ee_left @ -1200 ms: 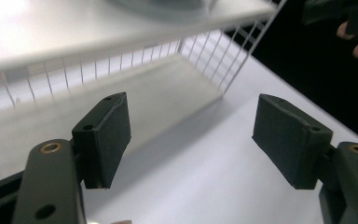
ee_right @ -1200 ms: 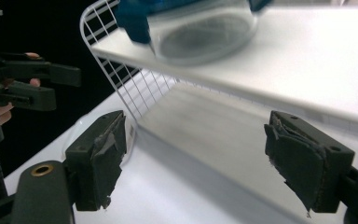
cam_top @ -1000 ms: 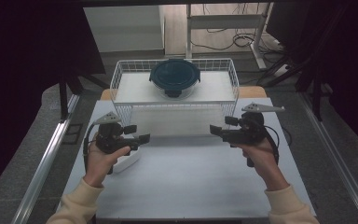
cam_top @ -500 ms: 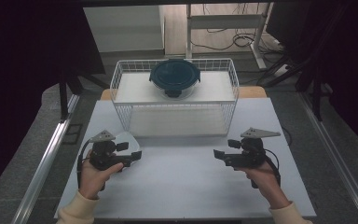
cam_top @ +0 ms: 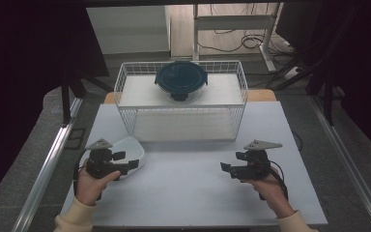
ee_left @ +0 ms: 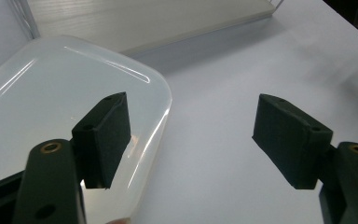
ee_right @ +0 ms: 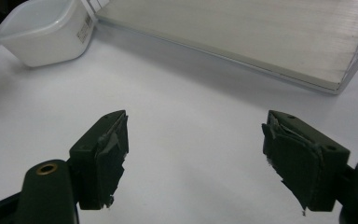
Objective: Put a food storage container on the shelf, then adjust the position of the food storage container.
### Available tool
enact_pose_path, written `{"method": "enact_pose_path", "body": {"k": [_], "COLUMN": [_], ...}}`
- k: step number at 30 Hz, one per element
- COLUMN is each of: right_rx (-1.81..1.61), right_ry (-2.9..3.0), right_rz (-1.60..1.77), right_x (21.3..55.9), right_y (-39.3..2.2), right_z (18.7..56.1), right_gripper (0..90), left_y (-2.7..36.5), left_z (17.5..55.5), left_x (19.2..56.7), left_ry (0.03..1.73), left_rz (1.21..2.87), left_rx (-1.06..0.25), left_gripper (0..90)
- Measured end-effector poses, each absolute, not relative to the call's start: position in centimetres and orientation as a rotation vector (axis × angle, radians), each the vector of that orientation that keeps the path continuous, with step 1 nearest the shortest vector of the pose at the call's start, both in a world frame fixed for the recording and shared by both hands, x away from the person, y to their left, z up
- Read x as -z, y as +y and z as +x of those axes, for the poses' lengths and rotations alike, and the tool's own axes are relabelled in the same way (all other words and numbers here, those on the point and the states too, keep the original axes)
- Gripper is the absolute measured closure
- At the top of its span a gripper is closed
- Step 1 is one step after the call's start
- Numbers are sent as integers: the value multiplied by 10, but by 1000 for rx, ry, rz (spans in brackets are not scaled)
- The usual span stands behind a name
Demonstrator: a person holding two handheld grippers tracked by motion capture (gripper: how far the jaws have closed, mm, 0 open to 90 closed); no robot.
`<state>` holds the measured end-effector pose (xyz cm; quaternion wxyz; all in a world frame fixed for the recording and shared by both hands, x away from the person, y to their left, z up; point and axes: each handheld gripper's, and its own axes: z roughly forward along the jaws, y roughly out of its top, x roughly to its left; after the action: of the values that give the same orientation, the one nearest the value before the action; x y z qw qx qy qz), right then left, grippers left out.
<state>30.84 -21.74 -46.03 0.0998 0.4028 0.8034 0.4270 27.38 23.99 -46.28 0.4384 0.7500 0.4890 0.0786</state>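
A translucent white plastic tub (cam_top: pixel 128 147) lies on the white table (cam_top: pixel 183 198) at the left, with my left gripper (cam_top: pixel 134 165) right beside it. In the left gripper view the tub (ee_left: pixel 51 102) lies under the left jaw, and the left gripper (ee_left: pixel 191 109) is open with only bare table between its pads. My right gripper (cam_top: pixel 224 167) is low over the table's right half, pointing left. It (ee_right: pixel 196 121) is open and holds nothing. A round dark blue lidded container (cam_top: pixel 180 79) rests in the white wire basket (cam_top: pixel 181 107).
The wire basket stands across the back of the table, its pale floor board (ee_right: pixel 242 37) lying ahead of the right gripper. The white tub (ee_right: pixel 46 30) shows far off in the right gripper view. Open tabletop lies between the two grippers. Dark floor and metal rails flank the table.
Both hands have sunk toward the table and drawn back toward the front edge. The white tub, earlier hidden by the left gripper, now shows beside it.
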Motion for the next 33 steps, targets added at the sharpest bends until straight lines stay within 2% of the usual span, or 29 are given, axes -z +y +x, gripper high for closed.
{"method": "enact_pose_path", "body": {"k": [13, 33], "right_rx": [-1306, -1282], "right_ry": [2331, 2351], "right_rz": [1204, 1235], "right_x": [457, 461], "right_y": [-228, -230], "right_z": [302, 305], "right_gripper": [222, 222], "left_y": [234, 270], "left_z": [273, 297], "left_x": [454, 453], "left_ry": [1203, 1296], "left_rz": [1880, 1783], "left_rx": [-221, -223], "left_gripper": [257, 280]}}
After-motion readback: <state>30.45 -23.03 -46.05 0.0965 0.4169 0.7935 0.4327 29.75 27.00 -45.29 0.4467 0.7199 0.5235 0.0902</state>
